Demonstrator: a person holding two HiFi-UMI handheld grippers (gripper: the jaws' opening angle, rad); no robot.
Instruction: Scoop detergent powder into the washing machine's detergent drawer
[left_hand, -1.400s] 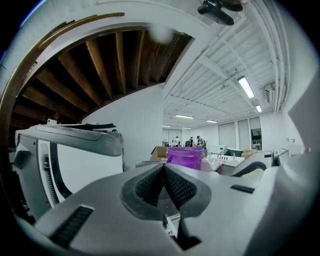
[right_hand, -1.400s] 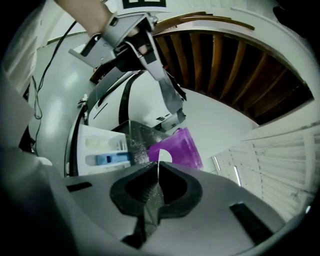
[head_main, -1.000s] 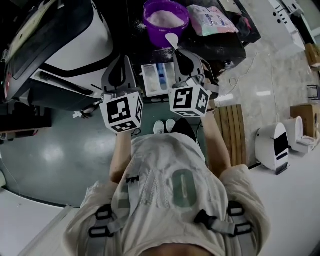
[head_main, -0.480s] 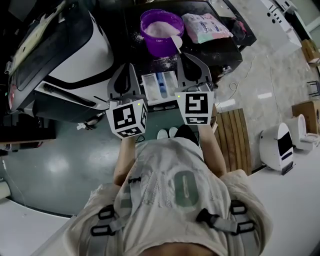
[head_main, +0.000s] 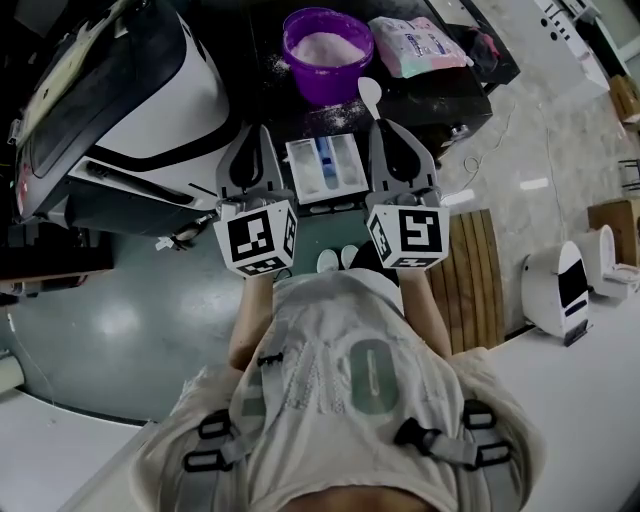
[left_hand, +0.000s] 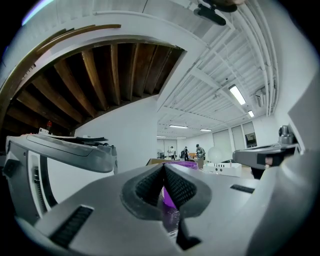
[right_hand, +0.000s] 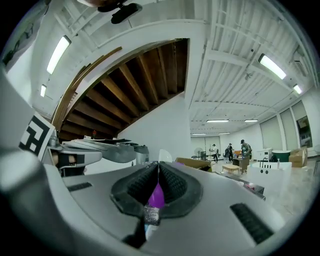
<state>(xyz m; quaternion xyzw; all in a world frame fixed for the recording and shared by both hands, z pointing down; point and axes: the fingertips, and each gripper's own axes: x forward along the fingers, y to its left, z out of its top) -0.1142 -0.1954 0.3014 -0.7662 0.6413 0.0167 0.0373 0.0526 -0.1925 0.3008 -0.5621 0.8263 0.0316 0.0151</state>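
In the head view, the round purple plastic tub (head_main: 296, 58) of pale detergent powder (head_main: 328, 44) stands on the dark tabletop (head_main: 470, 82). Just below it the white detergent drawer (head_main: 298, 172) with its blue middle compartment lies open, so a scoop has only a short way to travel. The right gripper (head_main: 380, 125) holds a white plastic spoon (head_main: 370, 92) with its bowl over the tabletop, between tub and drawer. We cannot tell whether it carries powder. The left gripper (head_main: 256, 132) hangs just beside the drawer's other side, we judge parked clear of the spoon's path. The white and black washing machine (head_main: 140, 100) sits further left.

In the left gripper view, the ribbed pads (left_hand: 150, 186) meet with nothing between them, and only the tub's purple shows beyond.

In the right gripper view, the pads (right_hand: 172, 181) press together on the spoon's handle, its bowl (right_hand: 164, 155) standing up past the tips. We judge this firm pinch keeps the bowl level for carrying.
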